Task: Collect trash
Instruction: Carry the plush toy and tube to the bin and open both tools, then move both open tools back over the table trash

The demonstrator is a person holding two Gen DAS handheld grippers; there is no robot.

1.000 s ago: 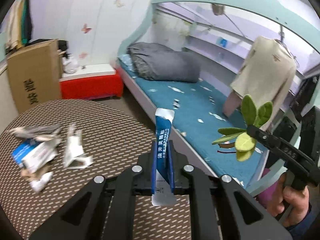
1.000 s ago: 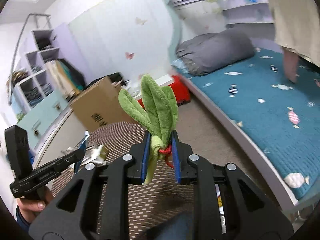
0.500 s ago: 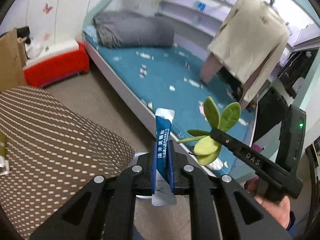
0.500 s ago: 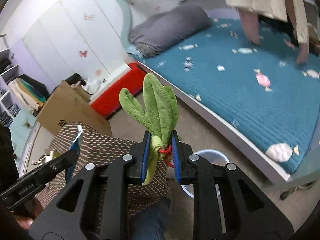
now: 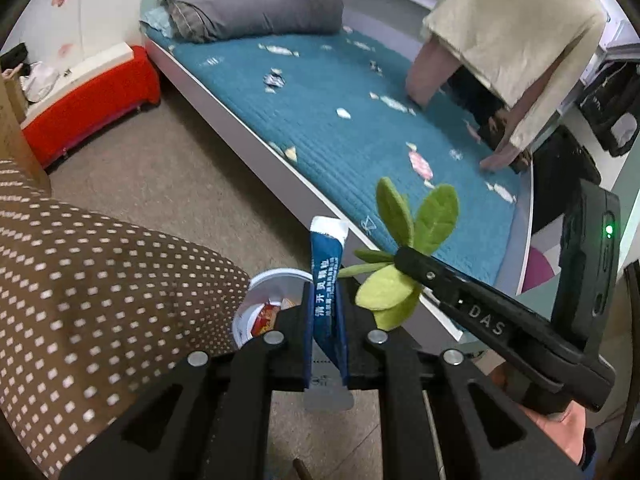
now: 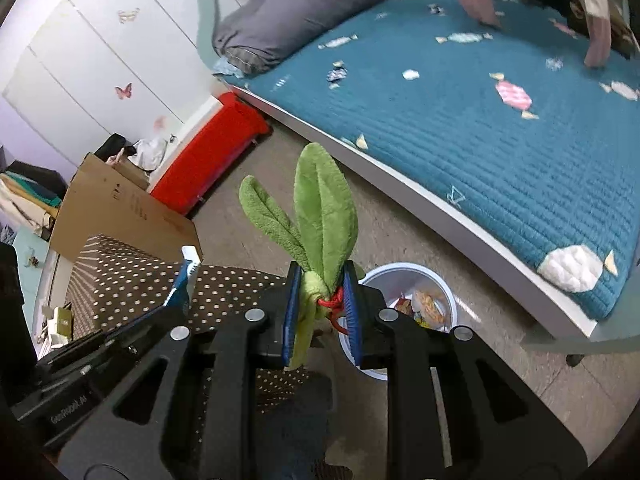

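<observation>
A bed point(image 5: 360, 128) with a blue quilted cover fills the far side of both views, and a grey rolled blanket point(image 5: 256, 8) lies at its head. In front of it, a brown surface with white dots point(image 5: 100, 300) is seen at the left, its full outline cut off by the frame. On the floor between this surface and the bed stands a white bin point(image 6: 412, 280); some wrappers already lie in it, though what they are cannot be made out. In the left view most of the bin is hidden behind the gripper body.

The left gripper point(image 5: 324, 320) is clamped on a blue sachet point(image 5: 326, 280), which is held upright with its torn white top sticking out above the fingers. The right gripper point(image 6: 322, 308) is clenched around the tied base of a green plush leaf bunch point(image 6: 324, 216), a red cord showing at the knot. The right gripper's jaws have eased a touch apart within the last half second, yet the pads are seen pressed on the leaf bunch.

Both items are pointed downward toward the bin, most likely so that they can be dropped in together. Neither is judged to be squarely over the opening yet. A few more scraps point(image 6: 56, 316) are glimpsed at the far edge of the dotted surface, too small to identify.
</observation>
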